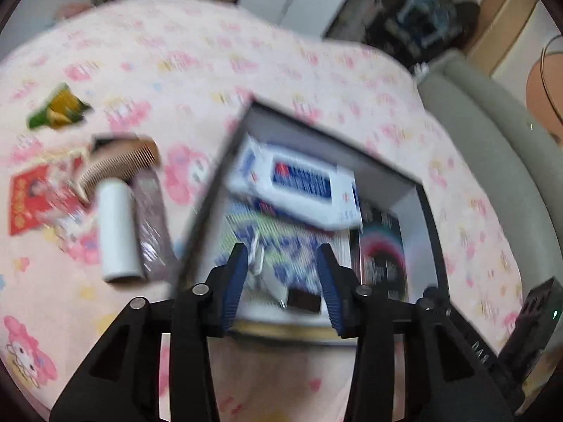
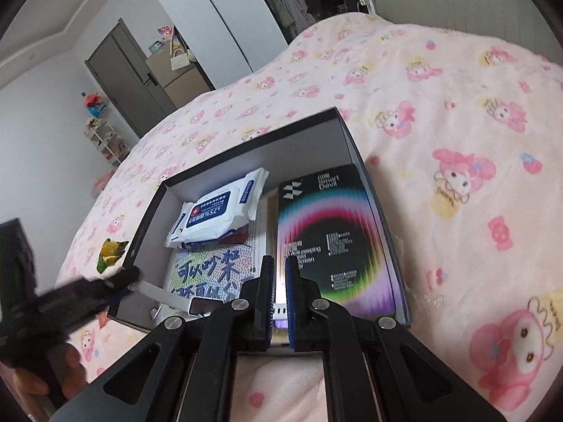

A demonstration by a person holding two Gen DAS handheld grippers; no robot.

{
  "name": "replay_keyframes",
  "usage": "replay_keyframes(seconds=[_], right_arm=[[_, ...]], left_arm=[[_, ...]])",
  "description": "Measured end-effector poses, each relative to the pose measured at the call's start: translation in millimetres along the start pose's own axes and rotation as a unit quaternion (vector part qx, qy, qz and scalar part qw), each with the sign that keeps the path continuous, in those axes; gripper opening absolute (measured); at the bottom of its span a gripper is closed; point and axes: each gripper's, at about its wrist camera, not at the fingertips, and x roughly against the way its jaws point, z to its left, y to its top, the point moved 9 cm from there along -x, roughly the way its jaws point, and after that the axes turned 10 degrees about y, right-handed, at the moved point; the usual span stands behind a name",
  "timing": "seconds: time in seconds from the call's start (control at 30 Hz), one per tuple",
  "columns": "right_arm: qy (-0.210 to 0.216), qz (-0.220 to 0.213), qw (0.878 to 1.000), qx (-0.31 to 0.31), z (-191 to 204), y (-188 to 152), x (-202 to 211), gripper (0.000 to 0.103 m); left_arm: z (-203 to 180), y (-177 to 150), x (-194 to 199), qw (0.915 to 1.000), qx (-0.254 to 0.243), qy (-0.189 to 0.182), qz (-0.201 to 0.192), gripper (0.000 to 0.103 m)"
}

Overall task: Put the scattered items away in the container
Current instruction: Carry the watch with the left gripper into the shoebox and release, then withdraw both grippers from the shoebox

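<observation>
A dark open box (image 1: 418, 179) (image 2: 337, 130) sits on the pink bed. It holds a white wipes pack (image 1: 295, 183) (image 2: 218, 211), a black rainbow-printed box (image 1: 383, 256) (image 2: 330, 239) and a dotted card (image 2: 207, 274). My left gripper (image 1: 283, 274) is open over the box's near end, above a white charger with cable (image 1: 271, 281) and a small dark item (image 1: 304, 300). My right gripper (image 2: 279, 288) is shut on the box's near wall. Outside the box lie a white tube (image 1: 118, 228), a comb (image 1: 119, 163), a brown packet (image 1: 151, 218), a red packet (image 1: 35, 200) and a green-yellow wrapper (image 1: 59, 109) (image 2: 111, 251).
The bed's pink cartoon-print blanket (image 2: 457, 140) spreads all round. A grey padded headboard (image 1: 492, 133) runs along the right in the left wrist view. Wardrobes, a door and a small shelf (image 2: 105, 140) stand beyond the bed. The left gripper's body (image 2: 52, 302) shows at the box's left corner.
</observation>
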Motion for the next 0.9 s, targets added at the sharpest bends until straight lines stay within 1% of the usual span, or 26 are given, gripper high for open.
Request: replay_keyframes(seconds=[0.07, 0.13, 0.2, 0.23, 0.3, 0.4, 0.5, 0.53, 0.6, 0.67, 0.73, 0.8, 0.9], right_arm=[[-0.005, 0.019, 1.000, 0.016, 5.6, -1.3, -8.6, 0.005], [-0.018, 0.046, 0.998, 0.027, 7.2, -6.8, -19.9, 0.005], [-0.033, 0.069, 0.996, 0.035, 7.1, -12.1, -29.5, 0.005], [-0.040, 0.073, 0.996, 0.038, 6.6, -13.6, -32.0, 0.005], [-0.046, 0.078, 0.995, 0.034, 5.3, -14.3, -32.7, 0.005], [-0.052, 0.083, 0.995, 0.026, 3.1, -14.5, -31.6, 0.005], [-0.069, 0.097, 0.992, 0.040, 0.7, -16.8, -34.5, 0.006], [-0.076, 0.108, 0.990, 0.048, 0.2, -18.9, -37.4, 0.006], [-0.081, 0.124, 0.987, 0.057, -0.7, -22.7, -42.1, 0.006], [-0.077, 0.122, 0.988, 0.054, -0.4, -21.8, -39.8, 0.006], [-0.068, 0.110, 0.991, 0.046, 1.6, -19.5, -33.8, 0.006], [-0.062, 0.097, 0.993, 0.040, 6.5, -19.0, -24.1, 0.006], [-0.053, 0.081, 0.994, 0.046, 23.0, -23.5, -4.8, 0.006]], left_arm=[[0.4, 7.6, 8.9, 0.9997, 0.007, 0.006, -0.023, 0.049], [-11.2, 6.8, 7.5, 0.9998, -0.013, -0.004, -0.018, 0.048], [-29.2, -1.9, -3.9, 0.9985, -0.052, -0.017, 0.009, 0.048], [-38.8, -9.4, -12.4, 0.9965, -0.074, -0.022, 0.031, 0.048], [-50.4, -19.3, -28.0, 0.9924, -0.101, -0.024, 0.066, 0.048], [-59.1, -37.9, -47.3, 0.9854, -0.131, -0.007, 0.108, 0.048], [-56.8, -54.2, -67.4, 0.9761, -0.158, 0.031, 0.146, 0.049], [-55.8, -56.3, -69.8, 0.9746, -0.161, 0.036, 0.151, 0.049], [-54.5, -57.1, -70.2, 0.9745, -0.161, 0.033, 0.153, 0.049], [-54.3, -52.7, -60.4, 0.9788, -0.145, 0.012, 0.144, 0.049], [-54.4, -47.8, -44.9, 0.9830, -0.134, -0.012, 0.124, 0.049], [-54.1, -44.7, -25.7, 0.9858, -0.134, -0.027, 0.097, 0.049], [-52.7, -44.7, 3.7, 0.9868, -0.141, -0.050, 0.062, 0.049]])
